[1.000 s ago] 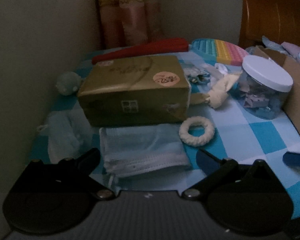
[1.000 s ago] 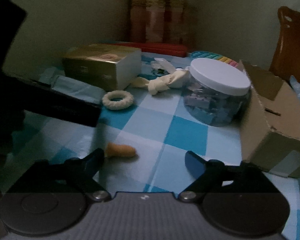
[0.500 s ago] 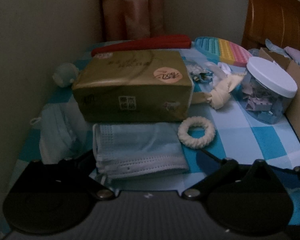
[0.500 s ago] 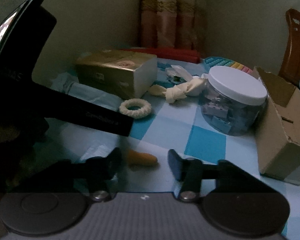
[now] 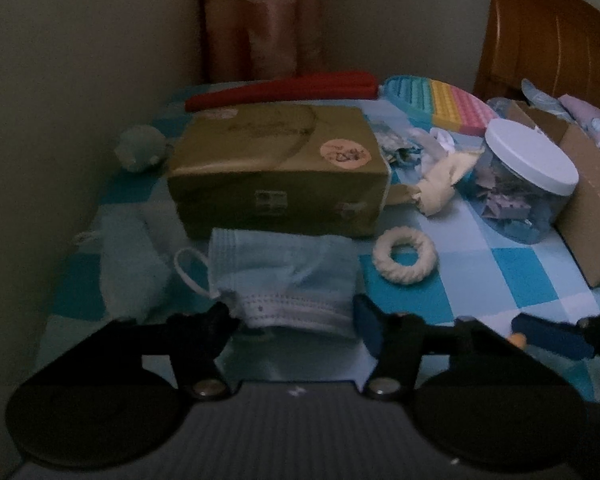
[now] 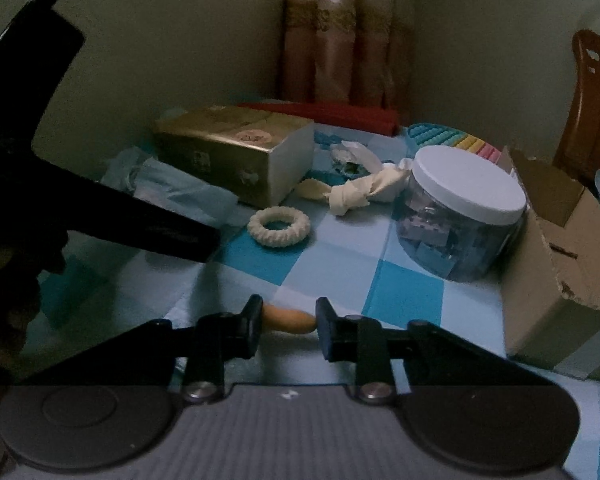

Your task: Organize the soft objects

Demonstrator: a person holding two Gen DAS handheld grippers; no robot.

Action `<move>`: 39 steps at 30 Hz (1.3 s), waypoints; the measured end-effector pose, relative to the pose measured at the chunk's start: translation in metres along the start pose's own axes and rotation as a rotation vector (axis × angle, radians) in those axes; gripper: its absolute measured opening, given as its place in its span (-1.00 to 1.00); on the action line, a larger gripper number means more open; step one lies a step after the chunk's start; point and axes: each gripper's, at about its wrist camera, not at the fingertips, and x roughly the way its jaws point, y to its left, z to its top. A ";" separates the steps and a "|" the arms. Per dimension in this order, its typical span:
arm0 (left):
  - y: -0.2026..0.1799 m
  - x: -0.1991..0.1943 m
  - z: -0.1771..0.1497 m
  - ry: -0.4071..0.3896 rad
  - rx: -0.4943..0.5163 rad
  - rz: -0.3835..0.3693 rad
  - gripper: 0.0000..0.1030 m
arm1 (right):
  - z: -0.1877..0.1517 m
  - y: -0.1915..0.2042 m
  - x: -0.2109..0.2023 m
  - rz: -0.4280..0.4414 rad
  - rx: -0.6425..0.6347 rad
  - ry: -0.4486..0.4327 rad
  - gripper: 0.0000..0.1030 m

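— So, what does the left wrist view give you?

— The left gripper [image 5: 294, 318] sits low over the blue-and-white checked tablecloth [image 5: 500, 272], its two fingers set on either side of the near edge of a pale blue face mask [image 5: 284, 276]. The mask is bunched up between them, one ear loop [image 5: 188, 270] sticking out to the left. The fingers look closed in on the mask, gripping its hem.

— And around it?

— Just behind the mask stands a gold tissue pack [image 5: 276, 164]. To the right of the mask lies a cream braided ring [image 5: 405, 256], apart from it. Further back is a knotted cream cloth [image 5: 440, 184], then a clear jar with a white lid [image 5: 530, 176], beside a cardboard box [image 5: 592, 200]. A red strip [image 5: 284, 88] and a rainbow pop mat [image 5: 440, 100] lie at the far edge. A second pale cloth [image 5: 132, 256] is heaped at the left.

— Now the right wrist view?

— The right gripper [image 6: 287, 322] is down near the cloth with its fingers drawn in close around a small orange soft piece [image 6: 288, 319]. Both pads appear to touch its ends, so it looks clamped on it.

— Anything else there?

— The left tool's dark body fills the left side. The braided ring [image 6: 279, 226] lies ahead, the tissue pack [image 6: 236, 148] behind it, and the jar [image 6: 460, 212] right next to the box [image 6: 560, 264] on the right. The mask [image 6: 180, 188] shows partly, behind the left tool.
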 end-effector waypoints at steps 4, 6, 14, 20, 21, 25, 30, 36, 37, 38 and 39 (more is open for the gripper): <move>0.007 -0.012 0.000 -0.013 -0.008 -0.022 0.16 | 0.003 -0.002 -0.007 0.004 0.001 -0.009 -0.37; 0.009 -0.018 0.002 -0.013 -0.004 -0.026 0.16 | 0.005 -0.004 -0.012 0.006 0.003 -0.014 -0.37; 0.001 -0.052 0.015 -0.038 0.043 -0.076 0.16 | 0.014 -0.019 -0.038 -0.006 0.005 -0.054 -0.37; -0.017 -0.074 0.031 -0.063 0.090 -0.136 0.16 | 0.024 -0.045 -0.066 -0.082 -0.003 -0.114 -0.36; -0.021 -0.078 0.033 -0.072 0.095 -0.145 0.16 | 0.026 -0.051 -0.070 -0.100 -0.002 -0.122 -0.36; -0.036 -0.082 0.043 -0.089 0.117 -0.178 0.16 | 0.031 -0.083 -0.080 -0.181 0.013 -0.149 -0.36; -0.059 -0.077 0.056 -0.093 0.140 -0.226 0.16 | 0.031 -0.134 -0.075 -0.288 0.068 -0.141 -0.36; -0.091 -0.064 0.081 -0.080 0.178 -0.294 0.16 | 0.020 -0.169 -0.062 -0.337 0.114 -0.104 -0.34; -0.098 -0.062 0.086 -0.083 0.193 -0.303 0.16 | 0.018 -0.171 -0.060 -0.332 0.120 -0.097 -0.33; -0.106 -0.060 0.091 -0.086 0.208 -0.314 0.16 | 0.017 -0.173 -0.059 -0.325 0.127 -0.092 -0.24; -0.114 -0.058 0.096 -0.085 0.220 -0.330 0.16 | 0.016 -0.173 -0.058 -0.320 0.131 -0.089 -0.06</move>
